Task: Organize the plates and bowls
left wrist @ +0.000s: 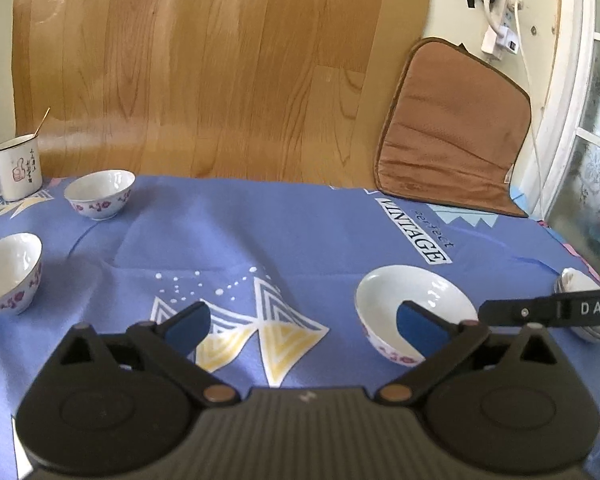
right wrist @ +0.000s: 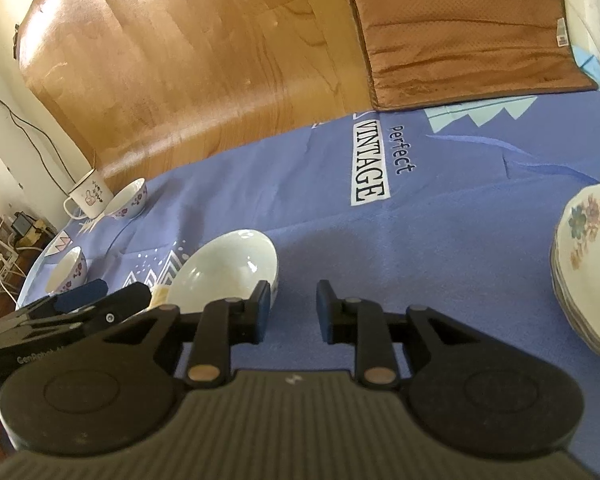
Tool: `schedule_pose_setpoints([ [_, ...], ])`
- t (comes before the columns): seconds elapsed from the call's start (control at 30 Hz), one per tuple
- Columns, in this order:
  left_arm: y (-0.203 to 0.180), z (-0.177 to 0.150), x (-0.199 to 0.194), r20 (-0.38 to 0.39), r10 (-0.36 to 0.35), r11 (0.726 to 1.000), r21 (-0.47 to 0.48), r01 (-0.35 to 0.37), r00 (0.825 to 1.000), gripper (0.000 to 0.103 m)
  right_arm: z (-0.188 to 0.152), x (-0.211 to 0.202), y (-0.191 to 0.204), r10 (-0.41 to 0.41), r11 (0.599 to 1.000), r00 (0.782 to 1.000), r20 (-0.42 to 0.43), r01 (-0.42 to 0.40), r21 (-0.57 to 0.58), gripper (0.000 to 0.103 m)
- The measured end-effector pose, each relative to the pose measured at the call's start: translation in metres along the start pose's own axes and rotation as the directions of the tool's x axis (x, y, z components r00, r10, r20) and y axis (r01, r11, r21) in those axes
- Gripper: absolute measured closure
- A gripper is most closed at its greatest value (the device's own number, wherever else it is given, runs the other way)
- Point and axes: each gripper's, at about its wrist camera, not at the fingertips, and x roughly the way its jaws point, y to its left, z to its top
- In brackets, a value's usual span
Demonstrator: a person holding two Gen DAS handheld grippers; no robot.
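A white bowl with pink flowers (left wrist: 414, 304) sits on the blue cloth, in front of my left gripper's right finger. My left gripper (left wrist: 304, 326) is wide open and empty, its right pad overlapping the bowl's near rim. The same bowl (right wrist: 230, 270) lies just left of my right gripper (right wrist: 290, 310), which is open and empty above bare cloth. Two more flowered bowls stand at the left, one far (left wrist: 100, 194) and one near (left wrist: 8, 272). A stack of floral plates (right wrist: 588, 268) stands at the right; it peeks out behind the right gripper's finger in the left wrist view (left wrist: 576, 282).
An enamel mug (left wrist: 16, 172) with a stick in it stands at the far left corner. A brown cushion (left wrist: 456, 132) leans at the back right against the wooden board (left wrist: 220, 72). A power strip and cables (left wrist: 500, 32) hang on the wall.
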Motion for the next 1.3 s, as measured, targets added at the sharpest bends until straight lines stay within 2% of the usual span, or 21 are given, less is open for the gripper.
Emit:
schedule_pose_setpoints([
  [0.17,0.008,0.005,0.0,-0.005,-0.017,0.999,-0.036,0.017,1.0,0.001,0.0,0.0,0.004,0.007,1.0,1.0,0.003,-0.007,-0.017,0.075],
  [0.3,0.009,0.009,0.003,-0.029,-0.047,0.997,-0.056,0.045,0.998,0.014,0.0,0.001,0.008,0.008,0.999,1.0,0.016,-0.008,-0.041,0.075],
  [0.47,0.002,0.012,0.016,-0.084,-0.09,0.994,-0.071,0.084,0.992,0.039,-0.002,0.008,0.012,0.03,0.999,0.999,0.013,-0.03,-0.035,0.075],
  [0.6,-0.006,0.014,0.028,-0.126,-0.114,0.992,-0.067,0.106,0.986,0.055,-0.003,0.017,0.014,0.05,0.999,0.999,-0.009,-0.05,-0.019,0.078],
  [0.67,-0.008,0.012,0.039,-0.171,-0.136,0.989,-0.083,0.124,0.976,0.072,-0.004,0.021,0.014,0.048,0.999,0.999,-0.018,-0.048,-0.014,0.083],
  [0.77,-0.009,0.006,0.051,-0.232,-0.203,0.975,-0.132,0.176,0.951,0.088,-0.005,0.02,0.013,0.045,0.999,0.999,-0.015,-0.045,-0.019,0.092],
  [0.87,-0.019,0.006,0.05,-0.226,-0.208,0.976,-0.115,0.186,0.952,0.088,-0.005,0.014,0.012,0.016,0.999,1.0,0.006,-0.016,-0.045,0.094],
  [1.0,-0.044,0.018,0.051,-0.213,-0.239,0.971,-0.078,0.228,0.947,0.088,0.0,-0.003,-0.001,-0.016,0.999,0.997,0.077,0.02,-0.045,0.095],
  [1.13,-0.076,0.029,0.064,-0.226,-0.285,0.958,-0.047,0.282,0.931,0.088,0.006,-0.023,-0.025,-0.059,0.998,0.99,0.131,0.062,-0.017,0.095],
  [1.3,-0.115,0.03,0.085,-0.271,-0.311,0.947,-0.006,0.321,0.911,0.087,0.007,-0.036,-0.053,-0.133,0.991,0.979,0.152,0.132,0.018,0.095],
])
